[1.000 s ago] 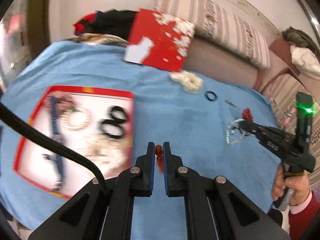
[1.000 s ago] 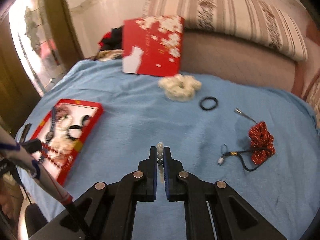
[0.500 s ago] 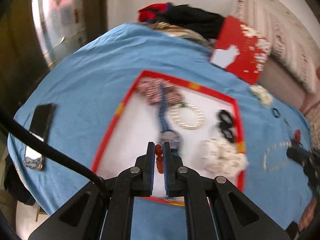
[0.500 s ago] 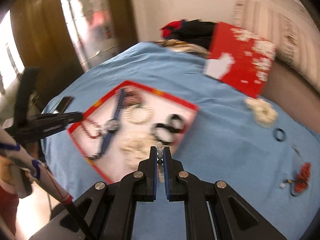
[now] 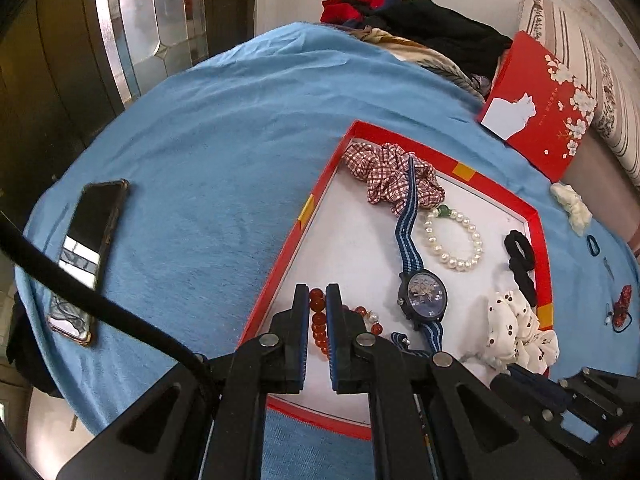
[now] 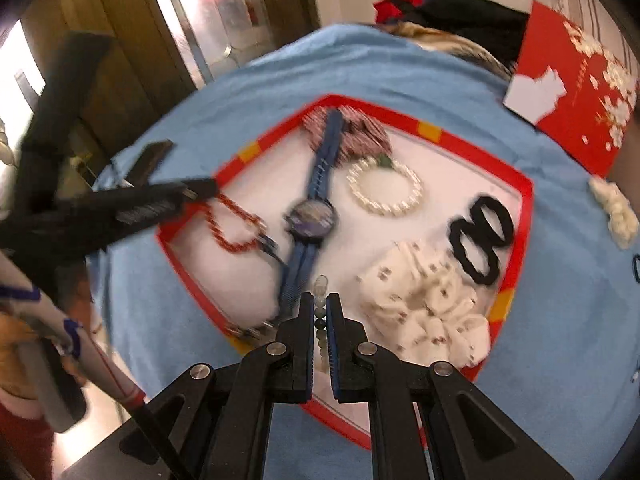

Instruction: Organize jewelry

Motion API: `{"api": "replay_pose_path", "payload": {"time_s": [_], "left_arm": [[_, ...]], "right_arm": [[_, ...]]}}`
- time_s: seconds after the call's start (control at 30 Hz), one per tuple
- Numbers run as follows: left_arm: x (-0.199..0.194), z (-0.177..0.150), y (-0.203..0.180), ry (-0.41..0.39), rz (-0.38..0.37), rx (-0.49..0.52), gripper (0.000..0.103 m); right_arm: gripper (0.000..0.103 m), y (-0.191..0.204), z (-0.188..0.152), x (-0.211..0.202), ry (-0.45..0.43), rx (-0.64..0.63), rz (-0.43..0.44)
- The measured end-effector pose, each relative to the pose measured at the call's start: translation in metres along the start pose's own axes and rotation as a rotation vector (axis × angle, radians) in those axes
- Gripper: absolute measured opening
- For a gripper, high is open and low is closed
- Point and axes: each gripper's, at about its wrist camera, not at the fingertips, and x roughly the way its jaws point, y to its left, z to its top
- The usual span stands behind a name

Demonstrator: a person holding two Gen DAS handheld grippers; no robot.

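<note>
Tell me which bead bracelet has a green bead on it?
The white pearl bracelet lying loose in the red-rimmed tray. The red bead bracelet and pale bead strand are each clamped in jaws.

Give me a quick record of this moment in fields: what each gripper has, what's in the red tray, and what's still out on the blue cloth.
left gripper: shut on red bead bracelet, over the tray's near left part
right gripper: shut on pale bead bracelet, over the tray's near edge
red tray: holds watch, pearl bracelet, checked scrunchie, dotted white scrunchie, black hair ties
blue cloth: phone, white scrunchie, red box lid
</note>
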Motion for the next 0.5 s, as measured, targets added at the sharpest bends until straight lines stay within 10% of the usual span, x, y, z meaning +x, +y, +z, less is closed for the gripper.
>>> {"api": "replay_pose_path", "payload": {"time_s": [0.5], "left_arm": [[-0.101, -0.036, -0.061, -0.147, -0.041, 0.038, 0.040]], "right_arm": [[0.045, -0.042, -0.059, -0.081, -0.108, -0.043, -0.131]]}}
